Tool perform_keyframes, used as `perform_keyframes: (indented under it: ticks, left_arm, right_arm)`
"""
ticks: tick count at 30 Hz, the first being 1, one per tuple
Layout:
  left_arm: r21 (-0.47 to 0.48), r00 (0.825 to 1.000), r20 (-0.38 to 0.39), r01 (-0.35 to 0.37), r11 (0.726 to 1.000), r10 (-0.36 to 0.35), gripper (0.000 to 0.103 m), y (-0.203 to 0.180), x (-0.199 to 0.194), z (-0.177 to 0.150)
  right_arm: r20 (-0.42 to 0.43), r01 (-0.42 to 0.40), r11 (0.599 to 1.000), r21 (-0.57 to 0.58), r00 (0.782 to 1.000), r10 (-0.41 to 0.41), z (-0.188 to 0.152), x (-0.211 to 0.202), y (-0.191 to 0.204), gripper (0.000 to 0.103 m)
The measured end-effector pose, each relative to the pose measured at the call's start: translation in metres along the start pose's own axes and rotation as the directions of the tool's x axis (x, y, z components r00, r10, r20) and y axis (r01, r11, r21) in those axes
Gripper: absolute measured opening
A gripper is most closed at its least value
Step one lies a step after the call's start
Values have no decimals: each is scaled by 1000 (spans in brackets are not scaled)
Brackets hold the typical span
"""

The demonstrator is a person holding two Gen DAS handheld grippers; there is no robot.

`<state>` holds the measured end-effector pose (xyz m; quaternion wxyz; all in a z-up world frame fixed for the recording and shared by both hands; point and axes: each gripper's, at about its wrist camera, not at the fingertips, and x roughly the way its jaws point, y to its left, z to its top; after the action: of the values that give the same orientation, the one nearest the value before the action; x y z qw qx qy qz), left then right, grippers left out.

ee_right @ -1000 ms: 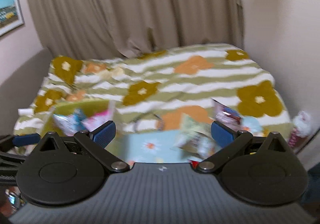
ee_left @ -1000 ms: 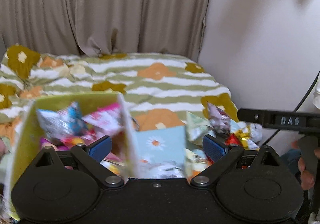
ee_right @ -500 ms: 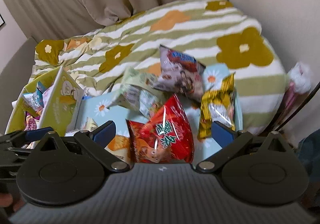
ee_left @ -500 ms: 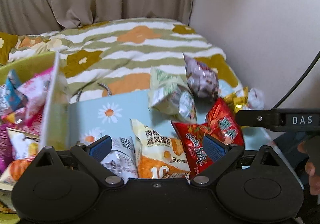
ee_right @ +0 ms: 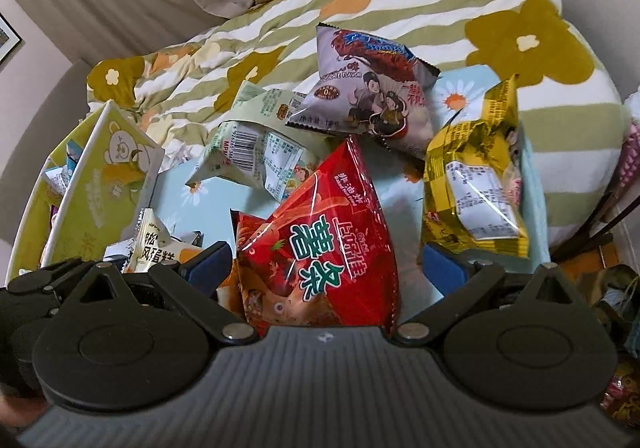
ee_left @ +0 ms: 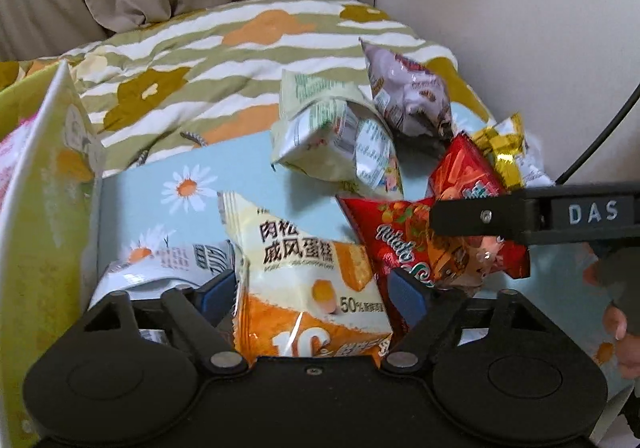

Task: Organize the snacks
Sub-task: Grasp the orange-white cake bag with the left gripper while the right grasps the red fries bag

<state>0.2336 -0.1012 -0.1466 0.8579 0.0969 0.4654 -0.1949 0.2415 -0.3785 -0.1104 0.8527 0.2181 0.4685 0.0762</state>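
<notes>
Snack packets lie in a pile on a light blue daisy-print surface [ee_left: 160, 183]. My left gripper [ee_left: 312, 294] points down at an orange and white cake packet [ee_left: 304, 280]. Its jaws are closing with that packet between them, the blue pads at its two edges without squeezing it. My right gripper [ee_right: 328, 266] stands open over a red chip bag [ee_right: 320, 244], with a gap on the bag's right side. In the left wrist view, one black finger [ee_left: 480, 215] of the right gripper crosses over the red bag [ee_left: 400, 244].
A yellow-green box [ee_right: 104, 183] with snacks inside stands at the left. A pale green packet [ee_left: 332, 139], a purple-grey packet [ee_right: 372, 95] and a gold packet [ee_right: 472, 183] lie behind. A white-grey packet [ee_left: 160, 268] lies under my left finger. A striped flowered blanket [ee_left: 240, 55] covers the bed.
Both grippers have come down and tilted toward the snack pile. The left jaws have narrowed around the cake packet. The red bag now sits between the right jaws.
</notes>
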Motion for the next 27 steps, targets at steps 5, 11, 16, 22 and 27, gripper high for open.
perform_keyframes:
  ticks: [5, 11, 16, 22, 27]
  left_arm:
    - [-34, 999, -28, 27, 999, -28, 72, 2, 8, -5]
    - [-28, 1000, -13, 15, 999, -16, 64, -5, 4, -13]
    - [-60, 1000, -6, 20, 998, -20, 60, -6, -6, -17]
    - [-82, 1000, 5, -6, 997, 7, 59, -9, -15, -28]
    - [-109, 1000, 20, -10, 994, 12, 58, -10, -21, -33]
  right_arm:
    - [-8, -13, 1000, -11, 1000, 13, 2, 7, -2, 103]
    - [-28, -15, 999, -45, 1000, 14, -2, 11, 1, 103]
    - [-35, -20, 998, -59, 999, 18, -2, 11, 2, 103]
    - [-43, -24, 996, -81, 999, 21, 0, 14, 1, 103]
    - [-65, -36, 993, -111, 997, 29, -1, 21, 6, 103]
